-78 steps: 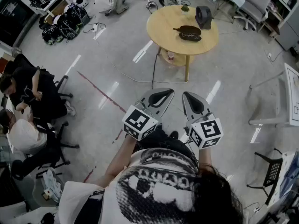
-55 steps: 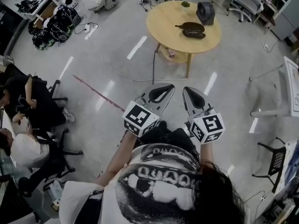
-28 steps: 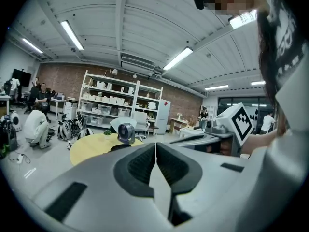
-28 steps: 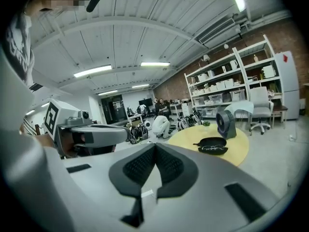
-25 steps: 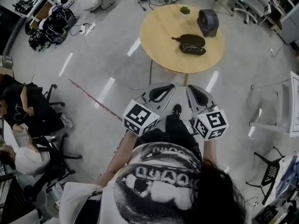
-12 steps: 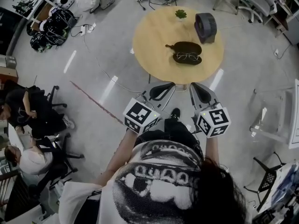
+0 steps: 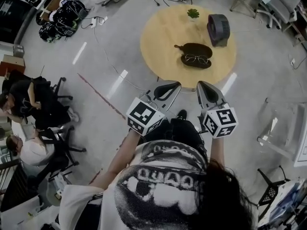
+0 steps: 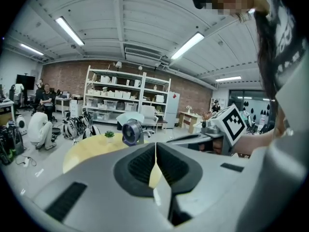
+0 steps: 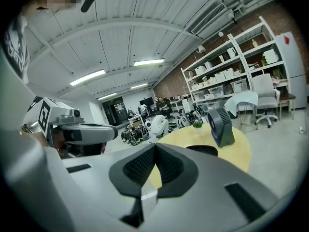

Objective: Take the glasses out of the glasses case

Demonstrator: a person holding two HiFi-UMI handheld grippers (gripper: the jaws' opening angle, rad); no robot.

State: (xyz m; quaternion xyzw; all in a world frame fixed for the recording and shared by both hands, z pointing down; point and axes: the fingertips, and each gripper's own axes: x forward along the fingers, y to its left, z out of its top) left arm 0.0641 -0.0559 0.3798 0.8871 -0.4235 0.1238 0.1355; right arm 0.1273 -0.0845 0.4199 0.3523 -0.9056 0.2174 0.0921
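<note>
Grey plastic is pressed together on both sides with nothing between: my left gripper (image 7: pixel 173 86) and my right gripper (image 7: pixel 202 84) each show their jaws meeting in a closed seam in their own views. Neither has reached the round wooden worktop (image 7: pixel 158 32). I judge the step in hand to be the approach, and to do it well I should spread the right jaws before I cross the rim, not once I am over the lenses. Past the near rim the dark glasses case (image 7: pixel 192 48) lies open, and the glasses (image 7: pixel 196 59) sit in its nearer half. I would lay the left jaws on the case's edge to keep it from sliding. Then I would come down with the right on the bridge or a frame rim and pinch lightly, since thin wire bends and lenses smear. The fan (image 7: pixel 218 23) and the small plant (image 7: pixel 193 13) stand farther back, off that path. As for pose, both forearms (image 7: pixel 125 150) reach out from my chest side by side. The grippers are nearly parallel, tipped a little downward, and aimed at the worktop, well short of the case.
</note>
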